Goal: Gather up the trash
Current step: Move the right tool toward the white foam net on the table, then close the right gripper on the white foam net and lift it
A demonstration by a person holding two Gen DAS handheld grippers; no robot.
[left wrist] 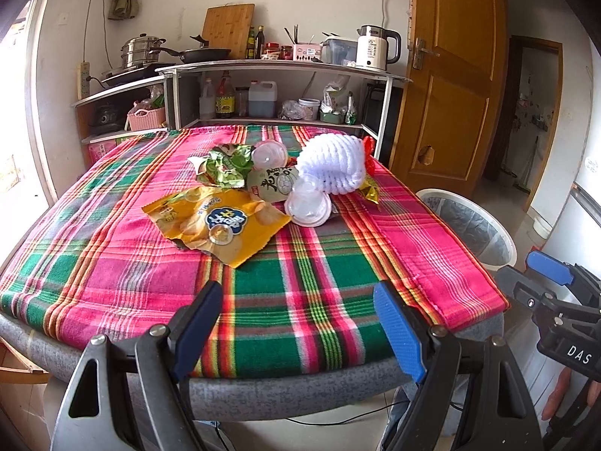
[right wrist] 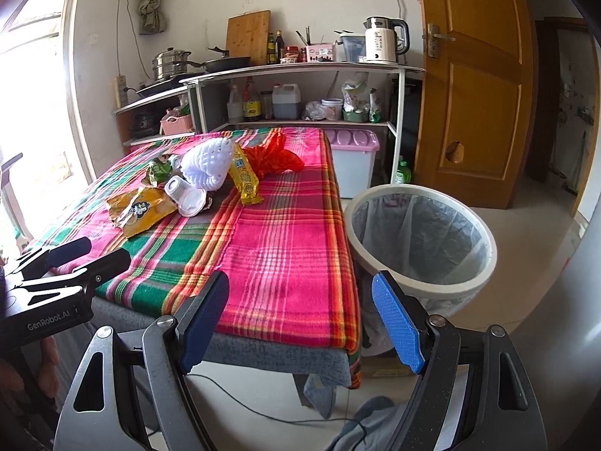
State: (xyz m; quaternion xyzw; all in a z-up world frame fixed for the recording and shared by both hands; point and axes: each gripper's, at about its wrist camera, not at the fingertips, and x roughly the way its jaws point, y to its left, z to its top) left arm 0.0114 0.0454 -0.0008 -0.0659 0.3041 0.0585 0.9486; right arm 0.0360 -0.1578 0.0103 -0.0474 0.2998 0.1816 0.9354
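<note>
The bench (left wrist: pixel 112 263) is the largest thing here, covered with a plaid cloth (right wrist: pixel 285 248) of pink, green and red stripes, and the shelf unit (left wrist: pixel 270 71) with pots, bottles and a white kettle (left wrist: pixel 375 49) stands behind its far edge. A wooden door (right wrist: pixel 473 86) is to the right of the shelf. Beside the right side of the bench stands a round white trash bin (right wrist: pixel 424 240) lined with a thin plastic bag, and it looks empty as far as its inside is visible. The left tool (left wrist: pixel 300 332) is wide open and holds nothing; its blue pads hang over the near edge of the bench, apart from all trash. The right tool (right wrist: pixel 300 323) is also wide open and holds nothing; it is over the near right corner of the bench, with the bin just to its right. The trash lies in one loose heap near the far middle of the bench: a white foam fruit net (left wrist: pixel 334 161), a yellow snack bag (left wrist: pixel 218 221) lying flat nearest to the tools, a red plastic bag (right wrist: pixel 274 158) behind the net, a crumpled green wrapper (left wrist: pixel 225 165), a long yellow wrapper (right wrist: pixel 244 176), and clear plastic cups (left wrist: pixel 308 206) lying on their sides against the net. Nothing stands between the tools and the heap.
</note>
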